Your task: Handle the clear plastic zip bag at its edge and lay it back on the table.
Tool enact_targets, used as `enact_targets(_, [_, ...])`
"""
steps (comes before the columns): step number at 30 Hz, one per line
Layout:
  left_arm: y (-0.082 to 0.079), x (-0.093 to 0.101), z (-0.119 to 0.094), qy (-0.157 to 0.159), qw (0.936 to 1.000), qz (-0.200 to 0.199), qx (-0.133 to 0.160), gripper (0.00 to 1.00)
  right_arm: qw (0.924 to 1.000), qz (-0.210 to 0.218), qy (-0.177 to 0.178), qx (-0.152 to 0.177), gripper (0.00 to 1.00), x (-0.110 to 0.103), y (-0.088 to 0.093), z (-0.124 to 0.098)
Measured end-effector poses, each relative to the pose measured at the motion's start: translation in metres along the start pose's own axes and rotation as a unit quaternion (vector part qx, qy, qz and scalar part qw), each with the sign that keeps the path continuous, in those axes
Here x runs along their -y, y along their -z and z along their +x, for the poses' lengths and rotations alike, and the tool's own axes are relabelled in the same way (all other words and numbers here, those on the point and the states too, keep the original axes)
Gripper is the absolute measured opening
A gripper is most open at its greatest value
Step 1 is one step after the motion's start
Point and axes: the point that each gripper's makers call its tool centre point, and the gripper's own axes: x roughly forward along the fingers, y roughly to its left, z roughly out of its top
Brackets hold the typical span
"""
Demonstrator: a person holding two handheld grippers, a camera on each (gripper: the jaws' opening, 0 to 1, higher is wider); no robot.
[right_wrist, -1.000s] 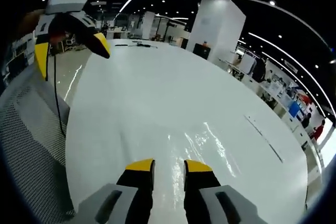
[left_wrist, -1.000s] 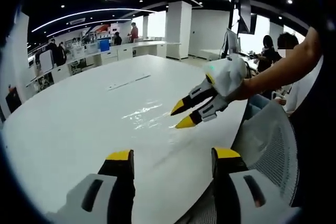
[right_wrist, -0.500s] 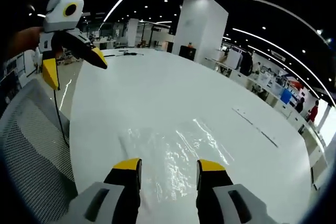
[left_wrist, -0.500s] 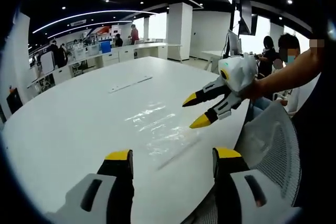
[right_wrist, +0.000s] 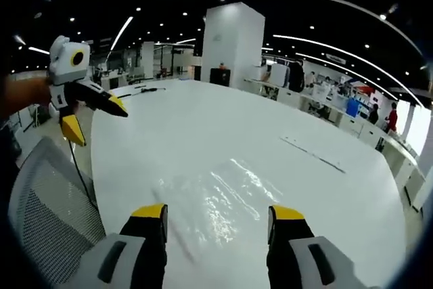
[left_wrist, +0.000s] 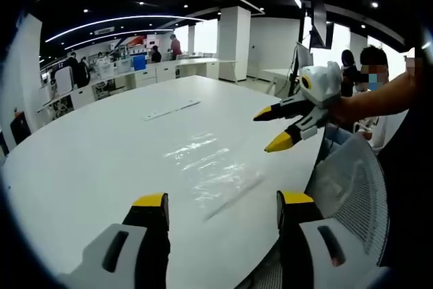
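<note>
Your table [left_wrist: 88,160] – broad, white, glossy, rounded near edge, clear bag [left_wrist: 210,170] lying flat on it – a long thin strip [left_wrist: 171,107] flat farther across.

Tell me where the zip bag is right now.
The zip bag lies flat on the white table, near the edge by the mesh chair. In the right gripper view it sits just ahead of the open right tongs.

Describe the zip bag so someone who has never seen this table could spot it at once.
Start from the big white table and go to its near edge, by the mesh chair back. The clear plastic zip bag lies flat there, ahead of the open left gripper. Only its wrinkled glare and straight zip strip distinguish it from the smooth tabletop.
</note>
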Motion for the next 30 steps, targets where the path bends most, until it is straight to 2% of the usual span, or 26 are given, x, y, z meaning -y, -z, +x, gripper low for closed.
enact_targets(7, [-0.002,0.001,-0.002,-0.005,1.0,0.0,0.007,0.65,0.9999,0.008,0.011,0.005,0.65,0.004,0.001,-0.019])
enact_targets(19, [-0.003,0.004,-0.006,-0.015,0.9997,-0.007,0.02,0.67,0.9985,0.051,0.019,0.008,0.78,0.006,0.017,-0.051])
enact_targets(22, [-0.004,0.008,-0.008,-0.017,0.9995,-0.006,0.025,0.67,0.9978,0.06,0.025,0.013,0.79,0.008,0.019,-0.057])
enact_targets(30, [-0.003,0.013,-0.02,-0.033,0.9986,-0.013,0.039,0.68,0.9975,0.062,0.031,0.014,0.83,0.006,0.029,-0.073])
